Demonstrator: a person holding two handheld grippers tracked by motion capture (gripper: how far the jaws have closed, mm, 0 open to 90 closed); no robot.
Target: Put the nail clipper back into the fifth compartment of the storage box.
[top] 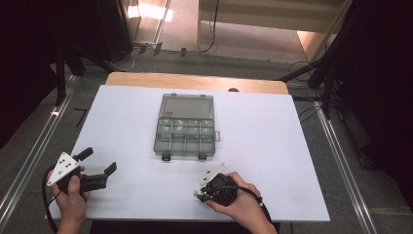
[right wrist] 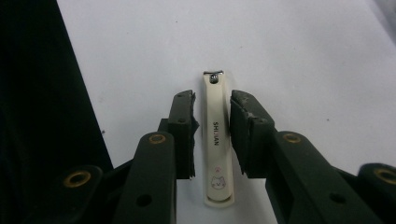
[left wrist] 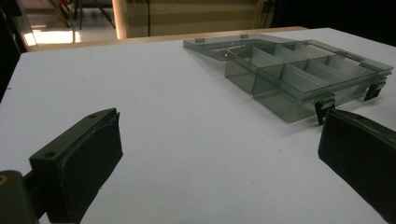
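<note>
The white table [top: 272, 146] carries a clear compartment box [top: 185, 127] at its middle, lid open toward twelve o'clock. The left gripper [top: 100, 162] sits at eight o'clock, jaws wide apart and empty. The right gripper [right wrist: 212, 135] is at five o'clock, its jaws narrowed around a cream nail clipper [right wrist: 216, 140] with slim gaps at both pads. In the right gripper view the clipper's long axis runs six to twelve, cutting end toward twelve.

We hold two black grippers: the left gripper [top: 100, 161] carries a grey three-cornered plate with dark dots, the right gripper [right wrist: 212, 135] shows brass-ringed screw holes along its arms and worn, chipped black pads [right wrist: 243, 116]. Black cables trail from both, and our hands are bare.
</note>
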